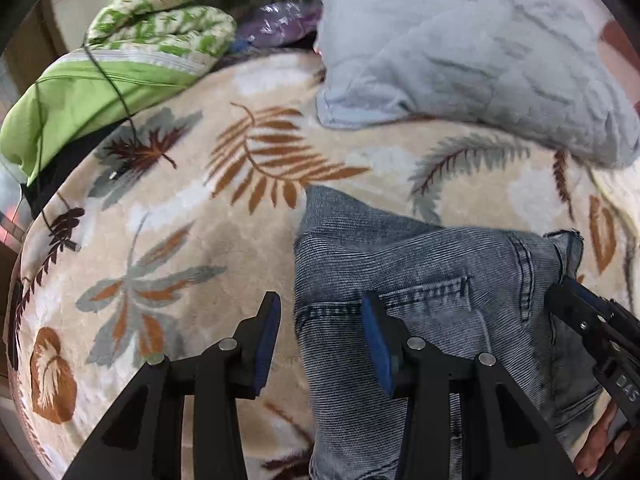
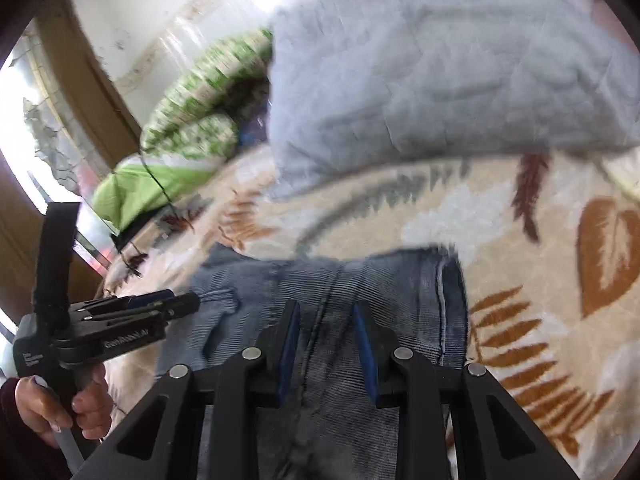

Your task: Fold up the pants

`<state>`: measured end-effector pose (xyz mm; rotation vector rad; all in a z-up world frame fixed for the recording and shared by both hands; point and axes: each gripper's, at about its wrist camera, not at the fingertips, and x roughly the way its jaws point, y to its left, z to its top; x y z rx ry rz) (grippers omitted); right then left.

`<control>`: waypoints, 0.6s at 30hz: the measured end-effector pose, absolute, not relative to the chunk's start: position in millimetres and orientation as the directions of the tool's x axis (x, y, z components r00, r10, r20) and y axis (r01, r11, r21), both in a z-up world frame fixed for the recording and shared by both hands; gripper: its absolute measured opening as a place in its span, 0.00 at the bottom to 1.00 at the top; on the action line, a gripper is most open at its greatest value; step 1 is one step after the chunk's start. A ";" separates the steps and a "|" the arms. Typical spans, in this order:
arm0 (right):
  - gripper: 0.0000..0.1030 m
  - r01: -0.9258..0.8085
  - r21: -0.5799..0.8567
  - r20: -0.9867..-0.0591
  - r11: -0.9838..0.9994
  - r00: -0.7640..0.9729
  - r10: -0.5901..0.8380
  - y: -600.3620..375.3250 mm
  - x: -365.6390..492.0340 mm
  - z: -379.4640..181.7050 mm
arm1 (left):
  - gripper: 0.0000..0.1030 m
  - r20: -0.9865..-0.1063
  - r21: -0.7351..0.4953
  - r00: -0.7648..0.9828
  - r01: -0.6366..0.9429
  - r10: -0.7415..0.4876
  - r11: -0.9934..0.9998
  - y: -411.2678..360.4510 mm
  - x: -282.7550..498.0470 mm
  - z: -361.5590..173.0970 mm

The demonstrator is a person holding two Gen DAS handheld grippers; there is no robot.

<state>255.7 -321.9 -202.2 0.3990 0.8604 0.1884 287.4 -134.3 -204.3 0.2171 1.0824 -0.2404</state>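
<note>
Grey-blue denim pants (image 1: 420,280) lie partly folded on a beige leaf-print blanket (image 1: 180,216). My left gripper (image 1: 320,312) is open and empty, hovering over the pants' left edge. My right gripper shows at the right of the left wrist view (image 1: 576,292), at the pants' right side. In the right wrist view the pants (image 2: 332,280) lie just ahead, and my right gripper (image 2: 326,322) is open above them, holding nothing. The left gripper (image 2: 176,304) shows at the left, held by a hand, its fingers close together from this side angle.
A pale grey-blue quilted pillow (image 1: 472,52) lies at the back, also in the right wrist view (image 2: 440,72). A green patterned comforter (image 1: 160,28) and a lime sheet (image 1: 80,100) are piled at back left. A black cable (image 1: 116,92) runs over them. A doorway (image 2: 80,80) stands at left.
</note>
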 end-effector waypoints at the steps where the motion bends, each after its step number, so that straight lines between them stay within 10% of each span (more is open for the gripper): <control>1: 0.30 0.002 0.408 -0.705 0.913 0.636 0.314 -321.6 258.6 -207.2 | 0.43 -0.888 0.085 0.455 0.308 -0.068 0.948 -137.6 285.2 -207.9; 18: 0.31 -0.075 0.393 -0.585 0.916 0.748 0.313 -323.4 135.6 -127.9 | 0.72 -0.688 0.232 0.725 0.244 -0.018 0.942 -100.3 156.8 -105.6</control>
